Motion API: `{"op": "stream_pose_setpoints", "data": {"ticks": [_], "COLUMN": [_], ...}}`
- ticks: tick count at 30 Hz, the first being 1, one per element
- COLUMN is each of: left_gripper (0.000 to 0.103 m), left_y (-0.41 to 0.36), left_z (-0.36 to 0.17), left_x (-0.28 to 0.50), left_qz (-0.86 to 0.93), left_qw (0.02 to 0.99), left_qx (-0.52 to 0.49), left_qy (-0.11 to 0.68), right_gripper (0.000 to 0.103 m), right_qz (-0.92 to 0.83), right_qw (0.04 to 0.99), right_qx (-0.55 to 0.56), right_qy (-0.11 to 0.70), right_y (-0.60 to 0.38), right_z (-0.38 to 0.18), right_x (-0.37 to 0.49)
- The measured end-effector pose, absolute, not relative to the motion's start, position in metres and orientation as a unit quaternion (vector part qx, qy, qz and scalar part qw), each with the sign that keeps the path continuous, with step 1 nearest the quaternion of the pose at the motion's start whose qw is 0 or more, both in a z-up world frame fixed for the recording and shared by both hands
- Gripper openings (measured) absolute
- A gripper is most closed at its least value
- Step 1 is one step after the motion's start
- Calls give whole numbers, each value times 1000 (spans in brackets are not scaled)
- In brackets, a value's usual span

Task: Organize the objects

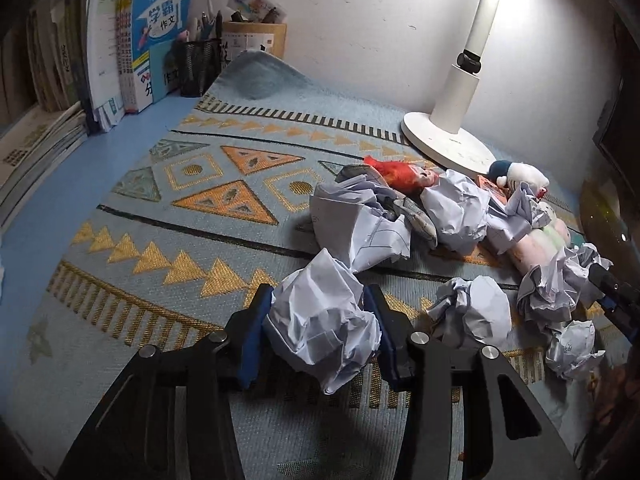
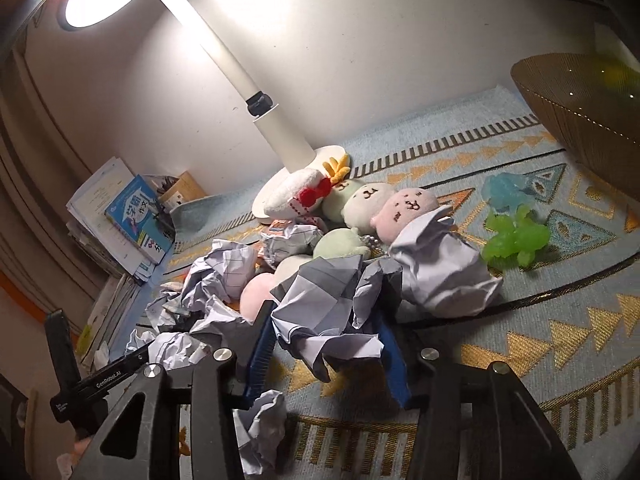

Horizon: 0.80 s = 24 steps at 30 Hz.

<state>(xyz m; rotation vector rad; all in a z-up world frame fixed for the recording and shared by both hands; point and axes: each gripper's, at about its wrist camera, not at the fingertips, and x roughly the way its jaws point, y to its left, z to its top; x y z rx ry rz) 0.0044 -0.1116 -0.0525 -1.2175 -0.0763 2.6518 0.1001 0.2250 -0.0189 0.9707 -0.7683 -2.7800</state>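
Nearest me, my left gripper (image 1: 318,334) is clamped on a paper ball (image 1: 320,320), both pads pressing its sides just above the mat (image 1: 160,216). My right gripper (image 2: 326,344) likewise pinches a crumpled sheet (image 2: 324,312) between its blue pads, at the near edge of the pile. So I judge I am mid-pickup with both, sorting scrap paper out from the toys. Beyond lie more loose balls (image 1: 472,312), then the plush toys (image 2: 376,208) mixed in with paper, a green toy (image 2: 516,238) and a blue toy (image 2: 504,194) off to the right, and the lamp base (image 1: 448,140) behind. The basket (image 2: 580,100) stands at far right. Next I'd lift both wads clear without dragging the neighbours, then carry them to wherever paper belongs; the basket is a guess.
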Motion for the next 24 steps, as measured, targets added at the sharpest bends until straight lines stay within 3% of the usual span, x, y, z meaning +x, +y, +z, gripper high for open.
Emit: {"op": "stream_pose_setpoints", "data": {"ticks": [13,24], "left_gripper": [43,43], "left_y": [-62,102], "left_z": [7,71], "left_x": [-4,-25], "left_qz": [930,909], "left_qw": [124,282], "left_qx": [-346,-301], "left_qy": [28,59], "right_gripper": [47,47], "right_qz": [-937,-955], "right_qw": [67,-39], "right_qx": [253,199], "right_qy": [-233,-217], "right_y": [241,353], "right_z": [51,114], "right_x": [104,123]}}
